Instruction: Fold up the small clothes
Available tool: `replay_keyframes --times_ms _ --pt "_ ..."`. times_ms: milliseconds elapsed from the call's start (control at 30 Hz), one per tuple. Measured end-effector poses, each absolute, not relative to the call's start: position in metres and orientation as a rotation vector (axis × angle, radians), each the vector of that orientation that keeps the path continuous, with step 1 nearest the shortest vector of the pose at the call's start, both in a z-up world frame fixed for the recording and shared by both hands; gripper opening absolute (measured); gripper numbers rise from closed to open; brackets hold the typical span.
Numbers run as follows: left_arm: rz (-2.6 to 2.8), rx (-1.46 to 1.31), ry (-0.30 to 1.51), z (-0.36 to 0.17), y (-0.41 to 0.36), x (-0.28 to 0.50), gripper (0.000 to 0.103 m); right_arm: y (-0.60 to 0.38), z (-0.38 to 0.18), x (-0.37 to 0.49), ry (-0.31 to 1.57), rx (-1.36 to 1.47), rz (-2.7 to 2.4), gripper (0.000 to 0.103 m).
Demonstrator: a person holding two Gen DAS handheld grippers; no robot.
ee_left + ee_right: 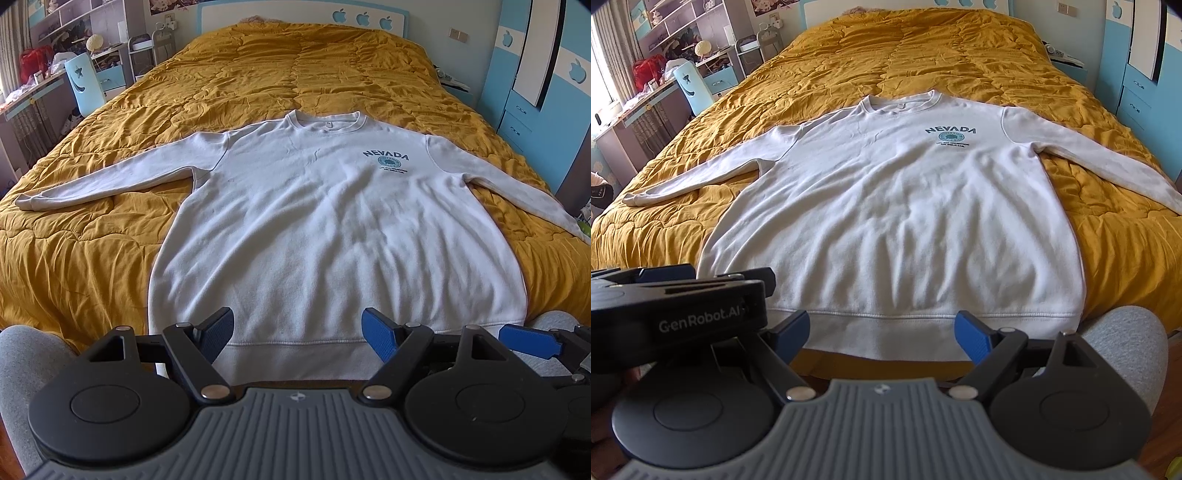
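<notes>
Wide bed under a rumpled mustard-yellow quilted cover (258, 70) fills the room. Spread flat on its near half, front up: a white long-sleeved cotton sweatshirt with a dark "NEVADA" chest print (317, 221), both sleeves angled outward, ribbed hem (295, 356) lying at the near edge. No fold made yet.

Left gripper (298, 334) sits just short of the hem, blue pads spread wide, nothing between them. Right gripper (882, 332) likewise released and empty, beside it.

Fabric looks soft, thick, limp (likely to sag and drag on the quilt). Best holds, I judge: a sleeve cuff (26, 201) or shoulder seam, pinching both layers.
</notes>
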State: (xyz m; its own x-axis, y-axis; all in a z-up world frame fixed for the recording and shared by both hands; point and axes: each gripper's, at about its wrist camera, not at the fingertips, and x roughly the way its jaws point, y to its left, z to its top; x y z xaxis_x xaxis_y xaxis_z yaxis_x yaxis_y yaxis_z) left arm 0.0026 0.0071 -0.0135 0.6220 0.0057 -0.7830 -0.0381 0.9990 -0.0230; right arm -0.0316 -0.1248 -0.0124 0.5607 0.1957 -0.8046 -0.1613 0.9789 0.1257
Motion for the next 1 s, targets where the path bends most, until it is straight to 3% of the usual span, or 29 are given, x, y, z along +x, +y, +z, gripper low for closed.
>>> replay_keyframes --times_ms 1000 --pt "0.015 -0.065 0.913 -0.0179 0.0105 0.0026 0.092 -0.1237 -0.0180 -0.0294 0.969 0.059 0.221 0.081"
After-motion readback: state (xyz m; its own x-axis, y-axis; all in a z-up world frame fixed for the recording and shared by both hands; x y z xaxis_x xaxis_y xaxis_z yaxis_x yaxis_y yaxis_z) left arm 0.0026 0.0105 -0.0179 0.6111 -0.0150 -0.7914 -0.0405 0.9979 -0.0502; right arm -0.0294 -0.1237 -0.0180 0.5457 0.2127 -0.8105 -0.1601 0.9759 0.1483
